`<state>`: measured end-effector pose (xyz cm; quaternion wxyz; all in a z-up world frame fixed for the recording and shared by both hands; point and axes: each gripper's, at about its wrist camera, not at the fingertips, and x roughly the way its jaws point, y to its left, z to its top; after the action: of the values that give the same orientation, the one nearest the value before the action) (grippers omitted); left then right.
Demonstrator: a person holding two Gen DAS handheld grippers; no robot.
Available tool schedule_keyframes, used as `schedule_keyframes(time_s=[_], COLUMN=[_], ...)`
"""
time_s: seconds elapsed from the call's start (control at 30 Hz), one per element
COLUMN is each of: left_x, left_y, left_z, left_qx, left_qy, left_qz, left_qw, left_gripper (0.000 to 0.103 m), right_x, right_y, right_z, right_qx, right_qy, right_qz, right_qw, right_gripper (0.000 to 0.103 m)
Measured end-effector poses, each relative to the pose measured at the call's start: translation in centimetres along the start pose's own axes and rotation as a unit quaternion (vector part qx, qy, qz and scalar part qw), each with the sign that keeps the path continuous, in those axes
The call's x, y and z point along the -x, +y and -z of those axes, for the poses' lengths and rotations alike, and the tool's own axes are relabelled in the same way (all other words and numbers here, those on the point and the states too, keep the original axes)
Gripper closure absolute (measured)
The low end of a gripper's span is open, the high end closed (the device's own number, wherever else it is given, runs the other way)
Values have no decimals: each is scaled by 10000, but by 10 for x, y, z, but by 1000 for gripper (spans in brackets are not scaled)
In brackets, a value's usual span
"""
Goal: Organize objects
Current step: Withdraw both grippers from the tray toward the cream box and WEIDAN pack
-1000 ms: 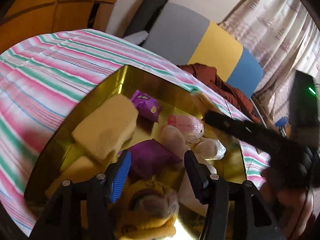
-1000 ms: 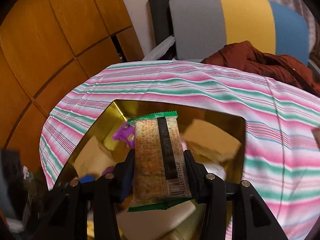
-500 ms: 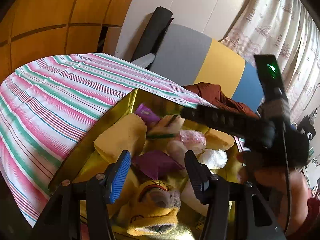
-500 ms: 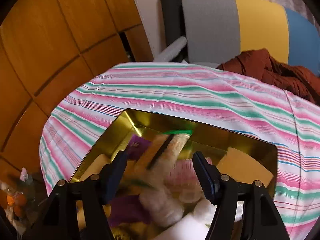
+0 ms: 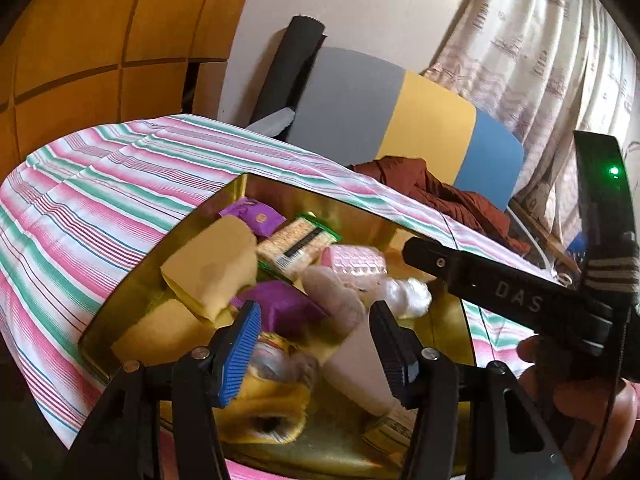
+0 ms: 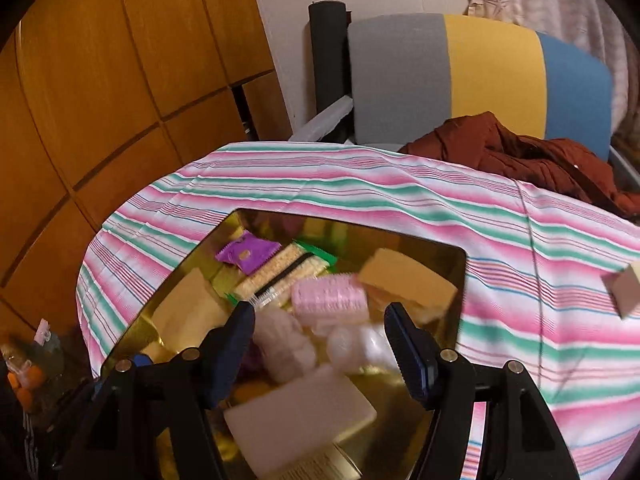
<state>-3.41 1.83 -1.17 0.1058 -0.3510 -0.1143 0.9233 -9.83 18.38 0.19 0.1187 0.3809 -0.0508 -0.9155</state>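
Since a second ago, your right gripper point(image 6: 320, 344) has let go of the green-edged cracker packet point(image 6: 280, 274), which now lies in the gold tray point(image 6: 460, 256) instead of between the fingers.

From the left wrist, your left gripper point(image 5: 314, 344) hangs released and empty over the near end of the gold tray, above the yellow plush toy point(image 5: 272, 400). The cracker packet rests toward the tray's far wall, between the purple wrapper point(image 5: 252, 212) and the pink roller point(image 5: 354, 260), so the snacks sit together.

From the right wrist, your right gripper is spread wide, holding nothing, above the tray's near half. A small tan block point(image 6: 624, 292) remains outside the tray on the striped cloth point(image 6: 360, 184), probably your next pickup.
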Motion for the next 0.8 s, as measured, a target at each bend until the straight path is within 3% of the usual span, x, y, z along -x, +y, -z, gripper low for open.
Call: schedule_keyframes(time_s=[0.23, 0.47, 0.8], left_x=[4, 6, -7], left_y=[-32, -79, -156], left_z=[15, 29, 57], left_qx=[-326, -811, -1652], left_qy=[126, 232, 600], left_qz=[225, 554, 1100], left_qw=[9991, 9949, 9783], left_gripper=[40, 38, 38], right_x=[28, 51, 83], right_y=[-37, -92, -180], right_z=[21, 40, 74], right_qx=[-239, -549, -1070], right_qy=[-73, -71, -49], right_qz=[202, 700, 1515], right_qw=[9995, 9960, 9826], right_gripper=[32, 31, 28])
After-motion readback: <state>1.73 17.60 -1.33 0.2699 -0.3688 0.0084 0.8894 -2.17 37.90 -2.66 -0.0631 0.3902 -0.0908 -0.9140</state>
